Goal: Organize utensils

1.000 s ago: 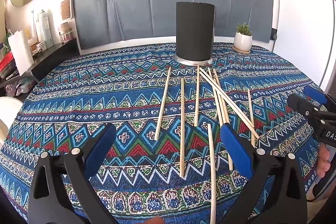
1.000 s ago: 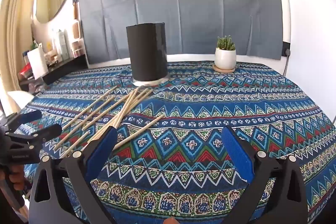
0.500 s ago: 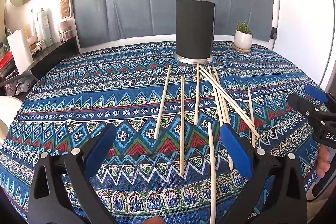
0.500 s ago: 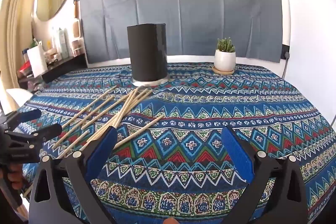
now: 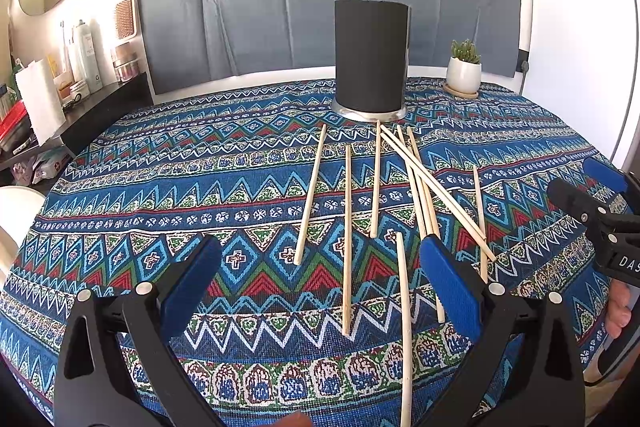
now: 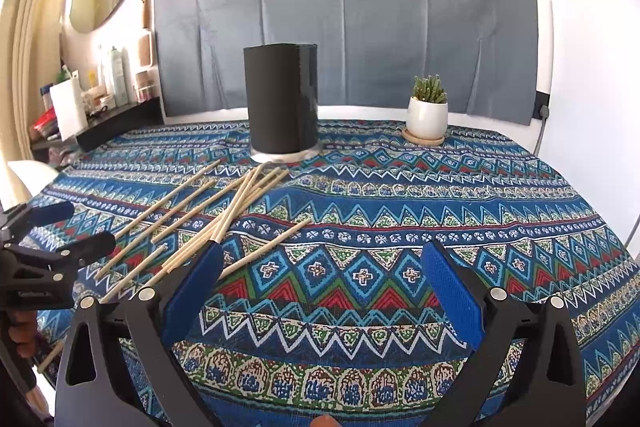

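My left gripper [image 5: 320, 275] and right gripper [image 6: 320, 279]: jaws spread, nothing held. Approx. 9 wooden sticks [image 5: 347, 235] lie loose on tablecloth [image 5: 160, 187], just in front of 1 black holder [image 5: 371, 57]. 1 potted plant [image 6: 427, 113] nearby.

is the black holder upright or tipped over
Upright. The holder stands on its silver base on the tablecloth, sides vertical in both views. The chopsticks lie flat in front of it, none visibly inside.
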Available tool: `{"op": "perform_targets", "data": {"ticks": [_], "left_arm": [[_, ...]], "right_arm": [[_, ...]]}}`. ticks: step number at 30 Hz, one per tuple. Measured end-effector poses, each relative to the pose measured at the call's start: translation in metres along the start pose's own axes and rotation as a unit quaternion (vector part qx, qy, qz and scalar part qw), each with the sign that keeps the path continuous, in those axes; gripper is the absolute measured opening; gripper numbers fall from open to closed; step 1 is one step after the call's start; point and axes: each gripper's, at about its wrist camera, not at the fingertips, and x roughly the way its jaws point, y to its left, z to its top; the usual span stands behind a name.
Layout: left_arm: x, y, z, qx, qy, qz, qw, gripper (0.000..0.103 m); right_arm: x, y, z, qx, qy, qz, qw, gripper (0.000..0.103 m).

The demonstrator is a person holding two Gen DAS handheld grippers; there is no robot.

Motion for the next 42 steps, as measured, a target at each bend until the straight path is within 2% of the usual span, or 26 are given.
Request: {"op": "perform_targets", "data": {"ticks": [33,42], "left_arm": [[0.001,0.001,0.003,0.003,0.005,0.001,1.0000,0.097],[0.004,-0.005,0.004,0.027,0.030,-0.007,0.9992,0.097]], "right_arm": [[0.004,0.008,0.000,-0.025,0.011,-0.009,1.000,0.095],[0.009,0.011,0.000,-0.033,0.030,-0.009,0.999,0.095]]}}
